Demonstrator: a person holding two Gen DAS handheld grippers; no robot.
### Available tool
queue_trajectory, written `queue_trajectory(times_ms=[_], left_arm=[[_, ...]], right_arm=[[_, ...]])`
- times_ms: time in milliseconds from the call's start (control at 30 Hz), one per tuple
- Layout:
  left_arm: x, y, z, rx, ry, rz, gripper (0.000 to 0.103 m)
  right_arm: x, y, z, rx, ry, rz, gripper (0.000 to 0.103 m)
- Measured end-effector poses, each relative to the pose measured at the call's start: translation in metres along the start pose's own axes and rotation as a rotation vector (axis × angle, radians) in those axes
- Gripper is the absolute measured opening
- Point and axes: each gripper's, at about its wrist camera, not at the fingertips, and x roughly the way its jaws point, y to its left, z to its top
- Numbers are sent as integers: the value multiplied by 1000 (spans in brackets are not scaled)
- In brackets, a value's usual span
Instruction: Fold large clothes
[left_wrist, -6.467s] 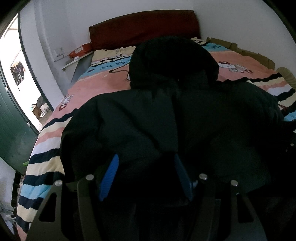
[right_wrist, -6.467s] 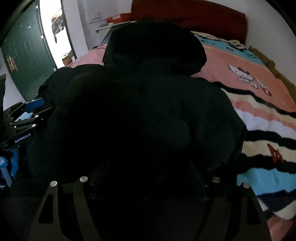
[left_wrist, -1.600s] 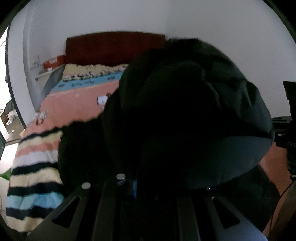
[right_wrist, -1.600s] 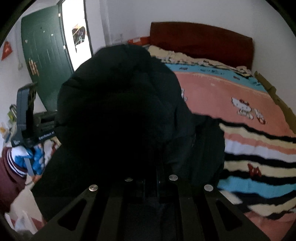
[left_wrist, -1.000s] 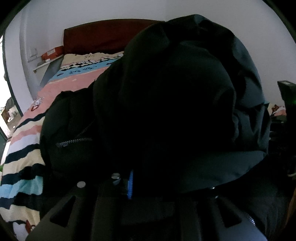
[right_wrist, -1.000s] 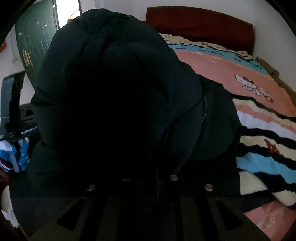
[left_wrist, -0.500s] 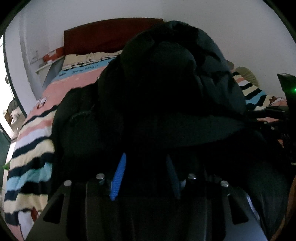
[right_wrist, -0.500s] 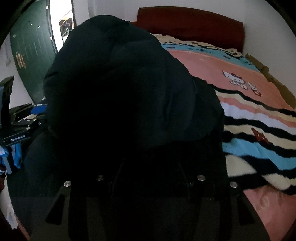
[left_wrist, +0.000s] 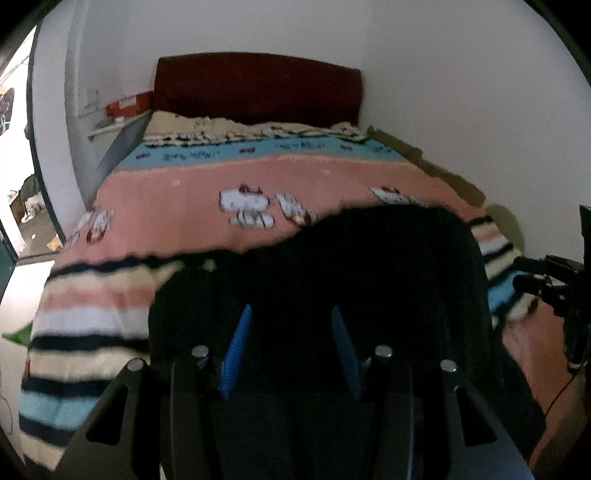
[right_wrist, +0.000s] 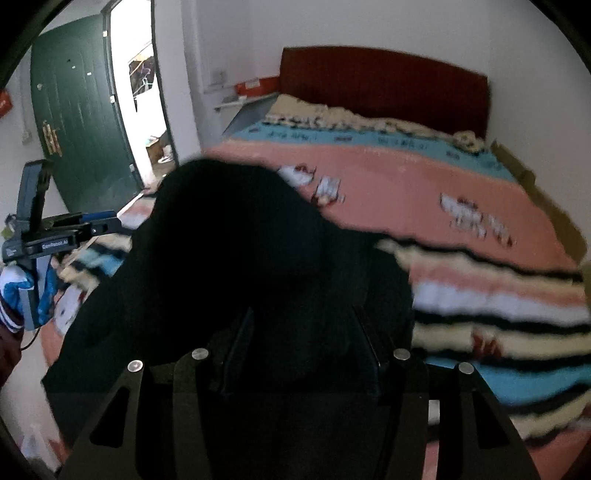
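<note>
Jacket (left_wrist: 369, 280) now lies low at the foot edge of the bed (left_wrist: 192, 206); half a second ago its bulk rose in front of both cameras. Left gripper (left_wrist: 291, 332) has its blue fingers (left_wrist: 236, 350) spread, with dark cloth beyond them and nothing pinched. Right gripper (right_wrist: 303, 339) is likewise spread above the cloth. Both were clamped on the fabric a second ago. Release suggests one fold is laid down. Next step is likely a fresh grasp. Motion blur hides the fold edges.
</note>
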Motion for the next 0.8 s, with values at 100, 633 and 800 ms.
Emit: queue_trajectory(times_ms=[100,633,800], left_arm=[[23,1,32,12,9,29,43],[114,-35,59,43,125,-27,43],[88,-60,8,146,150,-29,43]], right_arm=[[15,-1,36,5,-28,11,52],[129,20,108,19,64,87,52],[112,35,62,-61,130,130,52]])
